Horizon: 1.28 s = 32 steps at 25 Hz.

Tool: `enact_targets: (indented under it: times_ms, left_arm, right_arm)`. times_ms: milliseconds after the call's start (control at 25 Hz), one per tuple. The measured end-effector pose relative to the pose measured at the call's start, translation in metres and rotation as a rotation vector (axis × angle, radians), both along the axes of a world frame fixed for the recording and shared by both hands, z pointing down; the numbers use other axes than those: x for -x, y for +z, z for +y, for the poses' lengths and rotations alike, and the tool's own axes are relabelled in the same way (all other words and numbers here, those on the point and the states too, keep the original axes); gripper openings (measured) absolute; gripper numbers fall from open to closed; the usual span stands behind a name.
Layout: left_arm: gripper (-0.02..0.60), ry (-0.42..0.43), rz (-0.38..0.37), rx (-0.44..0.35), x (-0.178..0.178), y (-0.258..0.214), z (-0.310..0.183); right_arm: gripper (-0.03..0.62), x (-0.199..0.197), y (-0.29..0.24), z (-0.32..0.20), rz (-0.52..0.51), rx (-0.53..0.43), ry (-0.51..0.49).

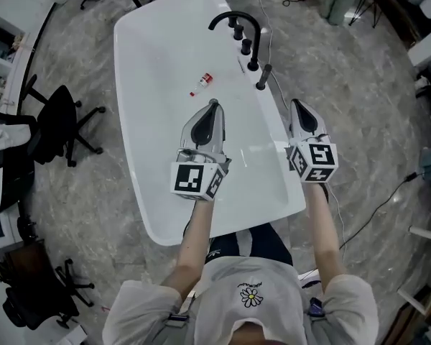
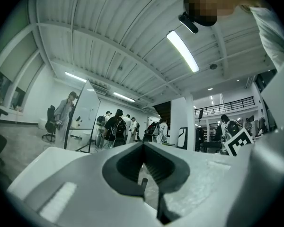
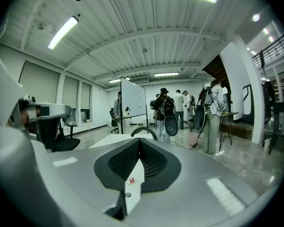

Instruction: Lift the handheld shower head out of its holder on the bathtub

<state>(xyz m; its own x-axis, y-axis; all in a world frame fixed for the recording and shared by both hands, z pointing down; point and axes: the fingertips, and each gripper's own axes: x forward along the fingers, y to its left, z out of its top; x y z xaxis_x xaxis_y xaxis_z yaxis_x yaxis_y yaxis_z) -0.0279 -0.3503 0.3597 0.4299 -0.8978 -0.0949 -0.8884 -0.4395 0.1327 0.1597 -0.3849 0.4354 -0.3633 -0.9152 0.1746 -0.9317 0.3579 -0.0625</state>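
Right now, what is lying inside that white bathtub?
Only a small red-capped bottle lies on the bathtub floor. The left gripper hangs above the near part and covers the floor beneath it, so that patch cannot be checked.

I'm seeing the slim dark handheld shower head [image 1: 263,77] standing upright in its holder on the white bathtub's [image 1: 155,124] right rim.

bottle [image 1: 203,83] in bathtub [image 1: 154,121] | shower head [image 1: 263,76] on right rim (near faucet [image 1: 255,49])

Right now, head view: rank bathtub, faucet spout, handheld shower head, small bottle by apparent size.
1. bathtub
2. faucet spout
3. handheld shower head and small bottle: they look about alike, so not ranked.
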Motion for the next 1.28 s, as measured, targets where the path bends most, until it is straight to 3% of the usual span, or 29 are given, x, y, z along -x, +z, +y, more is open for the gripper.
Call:
enact_targets:
  times_ms: [160, 280, 400, 520, 720, 800, 920, 1080, 1280]
  left_arm:
    - [0.0, 0.021, -0.002, 0.023, 0.006, 0.038, -0.025]
    - [0.001, 0.039, 0.001, 0.025, 0.0, 0.068, -0.044]
    - [0.0, 0.02, 0.065, 0.075, -0.002, 0.111, -0.057]
    - [0.0, 0.044, 0.083, 0.116, -0.008, 0.154, -0.071]
    - [0.001, 0.04, 0.11, 0.152, -0.017, 0.202, -0.088]
    - [0.0, 0.055, 0.11, 0.158, -0.021, 0.215, -0.09]
    - [0.0, 0.068, 0.085, 0.165, -0.021, 0.23, -0.092]
    - [0.002, 0.063, 0.08, 0.183, -0.016, 0.246, -0.092]
    - [0.0, 0.066, 0.082, 0.191, -0.016, 0.253, -0.081]
  right_arm:
    - [0.023, 0.019, 0.043, -0.039, 0.04, -0.009, -0.051]
    - [0.066, 0.022, 0.1, -0.069, 0.07, 0.033, -0.054]
    - [0.118, 0.025, 0.164, -0.094, 0.104, 0.111, -0.074]
    - [0.127, 0.03, 0.215, -0.127, 0.127, 0.187, -0.062]
    - [0.214, 0.037, 0.27, -0.174, 0.274, 0.239, -0.046]
    - [0.253, 0.036, 0.281, -0.189, 0.255, 0.237, -0.02]
    - [0.248, 0.031, 0.291, -0.206, 0.189, 0.244, 0.023]
    - [0.154, 0.035, 0.297, -0.213, 0.177, 0.221, 0.015]
    - [0.147, 0.035, 0.288, -0.21, 0.17, 0.201, 0.019]
